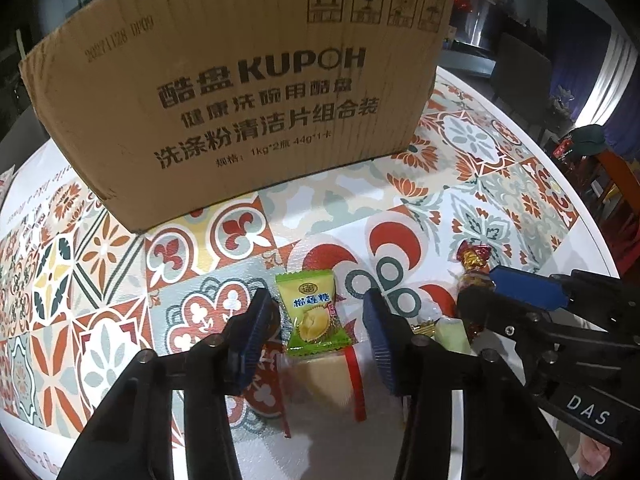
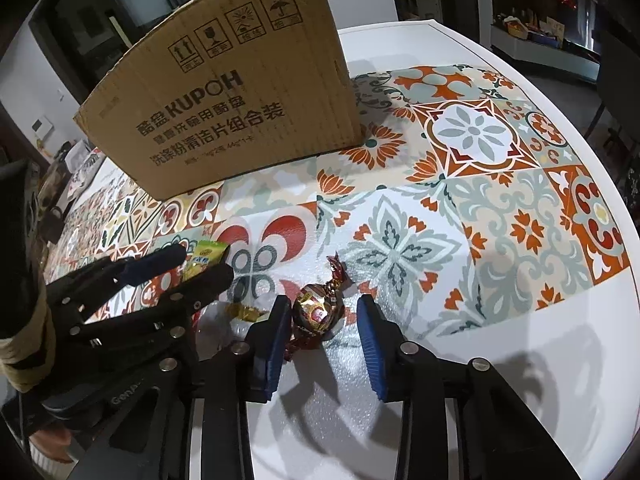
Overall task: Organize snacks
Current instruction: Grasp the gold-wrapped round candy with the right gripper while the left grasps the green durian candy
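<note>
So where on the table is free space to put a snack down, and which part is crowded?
Free: the tablecloth right of the red candy, out to the table's white rim, and the strip between the green candy and the cardboard box. Crowded: between the left gripper and right gripper, where small candies cluster.

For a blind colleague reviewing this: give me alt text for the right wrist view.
The open right gripper straddles a red-and-gold wrapped candy on a patterned tablecloth. The left gripper brackets a green candy packet; a cardboard box stands behind.

Light from above brightens the table, glaring near 6 o'clock, while the room behind is dim. Fisheye bending curves every edge. Soft gripper shadows fall toward 5 o'clock.
</note>
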{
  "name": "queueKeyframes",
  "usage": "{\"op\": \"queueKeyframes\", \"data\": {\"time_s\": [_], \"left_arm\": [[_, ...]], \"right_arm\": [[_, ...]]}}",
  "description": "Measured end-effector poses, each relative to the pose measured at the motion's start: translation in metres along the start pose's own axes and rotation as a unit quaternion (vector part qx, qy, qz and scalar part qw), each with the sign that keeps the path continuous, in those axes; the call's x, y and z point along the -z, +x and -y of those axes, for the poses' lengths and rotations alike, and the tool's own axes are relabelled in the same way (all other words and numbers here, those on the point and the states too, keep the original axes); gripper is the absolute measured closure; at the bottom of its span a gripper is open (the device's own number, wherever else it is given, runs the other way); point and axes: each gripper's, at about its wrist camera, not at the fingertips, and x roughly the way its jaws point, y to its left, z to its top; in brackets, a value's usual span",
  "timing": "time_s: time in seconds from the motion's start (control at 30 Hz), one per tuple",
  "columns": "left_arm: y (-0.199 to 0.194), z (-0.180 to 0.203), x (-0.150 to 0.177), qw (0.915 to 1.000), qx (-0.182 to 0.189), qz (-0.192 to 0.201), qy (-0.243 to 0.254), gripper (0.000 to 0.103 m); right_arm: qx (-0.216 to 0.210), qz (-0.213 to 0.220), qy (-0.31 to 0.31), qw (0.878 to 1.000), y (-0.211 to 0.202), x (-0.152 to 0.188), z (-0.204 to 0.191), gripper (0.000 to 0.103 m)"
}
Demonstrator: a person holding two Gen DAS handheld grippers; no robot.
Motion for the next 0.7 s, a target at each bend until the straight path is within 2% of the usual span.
{"op": "queueKeyframes", "data": {"time_s": [0.1,0.2,0.27,0.43,0.7], "left_arm": [[0.001,-0.001,-0.001,1.0000,-0.003,-0.001,-0.003,0.062],[0.001,-0.004,-0.001,1.0000,-0.003,-0.001,-0.007,0.075],[0.003,-0.005,-0.003,1.0000,-0.002,-0.001,-0.006,0.078],[-0.001,-0.007,-0.006,0.9999,-0.006,0.003,-0.008,0.079],[-0.028,-0.007,-0.005,0.9995,-0.007,0.030,-0.006,0.079]], "right_arm": [[0.000,0.000,-0.005,1.000,0.002,-0.002,-0.002,0.073],[-0.003,-0.002,-0.007,1.000,0.005,-0.004,-0.003,0.077],[-0.004,-0.002,-0.008,1.000,0.006,-0.006,-0.004,0.078],[-0.009,-0.003,-0.003,1.000,0.008,-0.007,-0.005,0.078],[-0.015,0.010,-0.012,1.000,-0.004,-0.012,-0.012,0.078]]}}
